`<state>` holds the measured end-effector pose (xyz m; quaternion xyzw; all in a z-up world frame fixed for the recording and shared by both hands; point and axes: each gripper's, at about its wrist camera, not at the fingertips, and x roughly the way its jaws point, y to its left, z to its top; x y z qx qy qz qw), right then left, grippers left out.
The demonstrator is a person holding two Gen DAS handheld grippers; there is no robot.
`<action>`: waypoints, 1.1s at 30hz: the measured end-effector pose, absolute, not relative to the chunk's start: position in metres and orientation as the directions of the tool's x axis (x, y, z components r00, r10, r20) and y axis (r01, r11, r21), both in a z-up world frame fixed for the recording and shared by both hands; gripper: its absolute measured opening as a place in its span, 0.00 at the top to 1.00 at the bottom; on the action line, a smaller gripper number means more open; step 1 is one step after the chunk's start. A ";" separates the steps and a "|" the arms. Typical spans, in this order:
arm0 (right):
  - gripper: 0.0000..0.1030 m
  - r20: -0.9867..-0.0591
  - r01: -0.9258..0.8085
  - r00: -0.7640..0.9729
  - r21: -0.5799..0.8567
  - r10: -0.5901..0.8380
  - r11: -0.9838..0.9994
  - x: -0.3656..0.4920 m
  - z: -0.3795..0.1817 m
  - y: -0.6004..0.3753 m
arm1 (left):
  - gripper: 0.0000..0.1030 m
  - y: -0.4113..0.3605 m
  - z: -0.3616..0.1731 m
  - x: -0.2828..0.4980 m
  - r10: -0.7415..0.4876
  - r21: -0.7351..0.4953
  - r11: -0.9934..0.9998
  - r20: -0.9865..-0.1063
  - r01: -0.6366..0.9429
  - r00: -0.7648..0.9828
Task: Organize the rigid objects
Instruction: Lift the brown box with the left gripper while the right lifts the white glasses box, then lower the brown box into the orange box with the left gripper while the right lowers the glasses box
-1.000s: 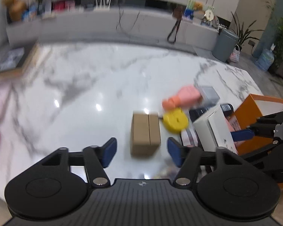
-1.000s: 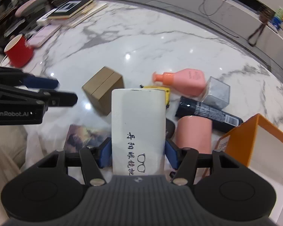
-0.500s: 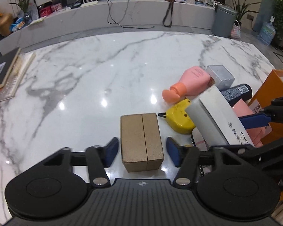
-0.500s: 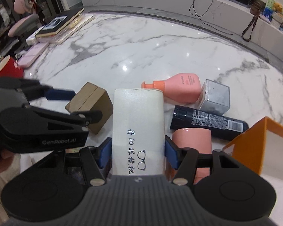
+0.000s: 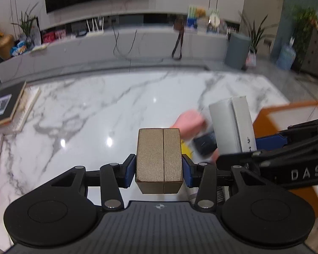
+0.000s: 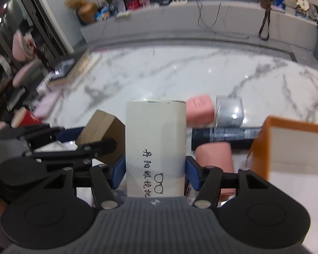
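Note:
A brown cardboard box [image 5: 159, 158] sits between the blue pads of my left gripper [image 5: 159, 170]. The jaws are closing and the pads press on both its sides. It hangs above the marble table [image 5: 95, 114]. In the right wrist view the same box [image 6: 101, 135] shows at the left. My right gripper [image 6: 154, 172] is shut on a white glasses case [image 6: 155, 141] with black lettering, also held off the table. That case [image 5: 231, 124] appears to the right of the brown box in the left wrist view.
An open orange box [image 6: 262, 148] stands at the right. Beside it lie a pink bottle [image 6: 199, 110], a grey cube box [image 6: 229, 114], a black tube [image 6: 222, 135] and a pink cylinder [image 6: 214, 156]. Books [image 5: 6, 108] and a red cup [image 6: 27, 118] are at the left.
My left gripper has come forward around the brown box, shut on it and lifted it off the table. The right gripper has risen with the white case and rolled slightly.

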<state>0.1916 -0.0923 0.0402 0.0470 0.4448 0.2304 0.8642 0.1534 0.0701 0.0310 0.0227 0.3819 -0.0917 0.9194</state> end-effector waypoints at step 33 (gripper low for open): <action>0.42 -0.930 -0.143 0.241 0.248 0.277 0.958 0.231 -0.023 -0.250 | 0.51 -0.113 0.046 0.195 -0.433 0.020 0.767 -0.722 0.641 0.540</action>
